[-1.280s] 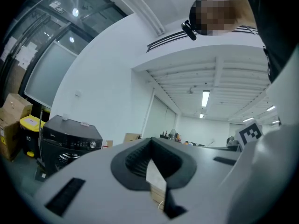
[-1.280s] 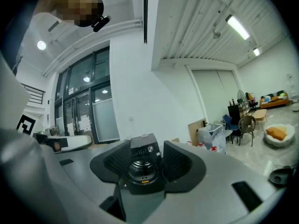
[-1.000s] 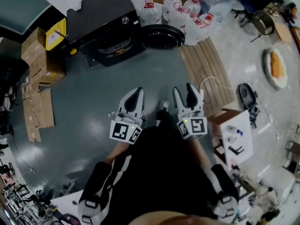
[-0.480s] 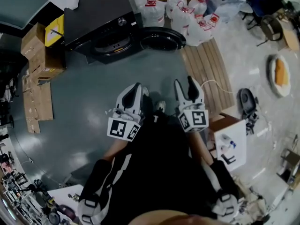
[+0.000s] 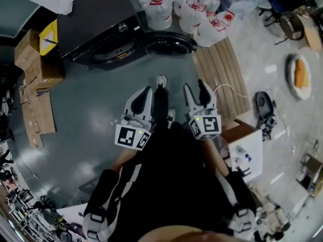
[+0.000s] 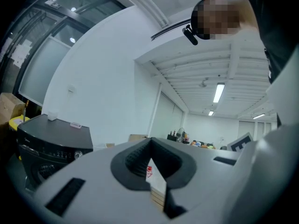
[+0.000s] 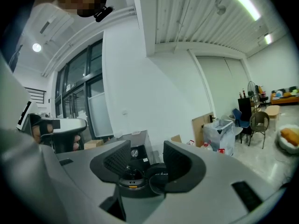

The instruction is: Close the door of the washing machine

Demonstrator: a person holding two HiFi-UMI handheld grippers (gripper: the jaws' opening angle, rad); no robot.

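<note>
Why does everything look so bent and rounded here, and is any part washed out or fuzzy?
Head view: wide lens bows the floor, corners dark. Left gripper view: the near left gripper is soft, ceiling lamp blown white. Right gripper view: lamp strip glares; washing machine fairly sharp.

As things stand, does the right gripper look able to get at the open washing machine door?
Probably not yet: the right gripper, jaws apart and empty, is held well short of the door. Only bare floor lies between, so nothing should block it once the person steps closer.
</note>
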